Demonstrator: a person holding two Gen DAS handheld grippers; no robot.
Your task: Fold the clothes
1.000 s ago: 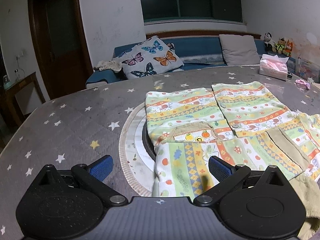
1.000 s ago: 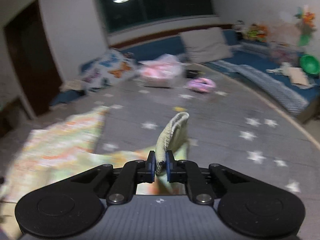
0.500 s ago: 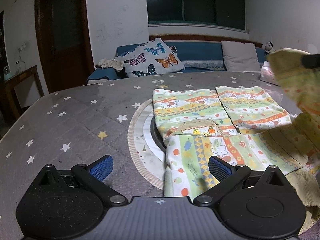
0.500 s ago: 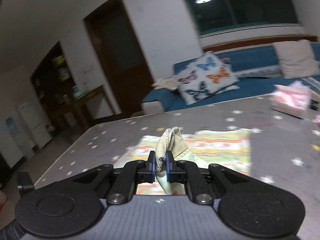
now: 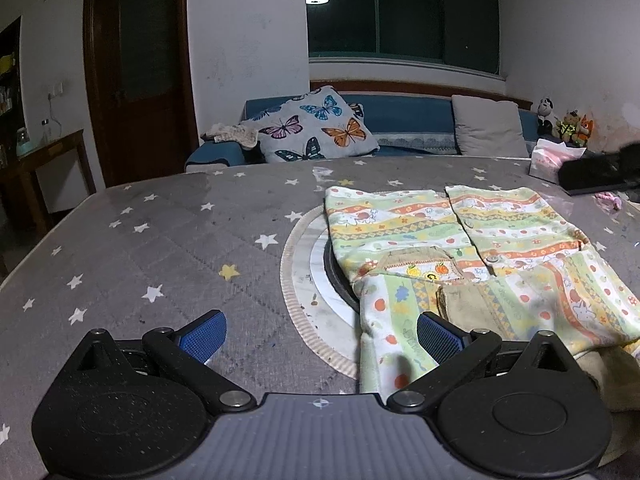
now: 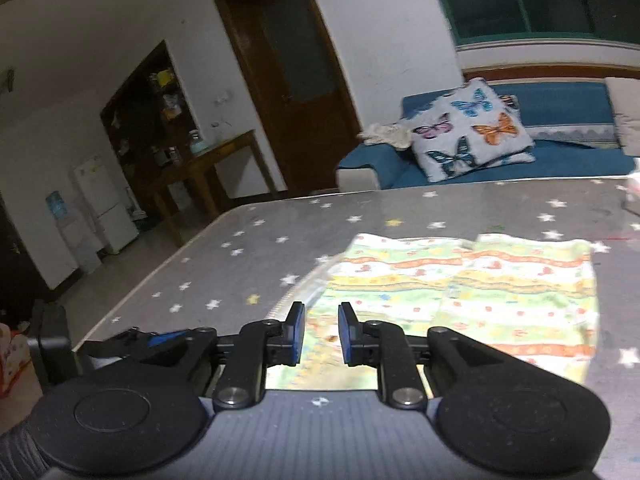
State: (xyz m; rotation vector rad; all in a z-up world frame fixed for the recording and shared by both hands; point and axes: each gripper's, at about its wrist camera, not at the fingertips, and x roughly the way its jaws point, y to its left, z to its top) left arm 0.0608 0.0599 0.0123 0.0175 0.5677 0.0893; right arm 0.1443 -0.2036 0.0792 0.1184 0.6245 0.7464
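A small patterned garment in green, yellow and orange stripes lies on the grey star-print table, partly over a round turntable. Its right sleeve with a tan cuff lies folded across the body. My left gripper is open and empty, low over the table at the garment's near left edge. My right gripper is open with a small gap, empty, above the garment. The left gripper's blue pad shows at the lower left of the right wrist view.
A pink tissue pack and a dark flat object sit at the table's far right. A blue sofa with a butterfly cushion stands behind the table. A wooden side table and a door are to the left.
My right gripper carried the sleeve leftward across the garment, let it go and opened. The sleeve now lies folded over the body. The left gripper stayed open and barely moved.
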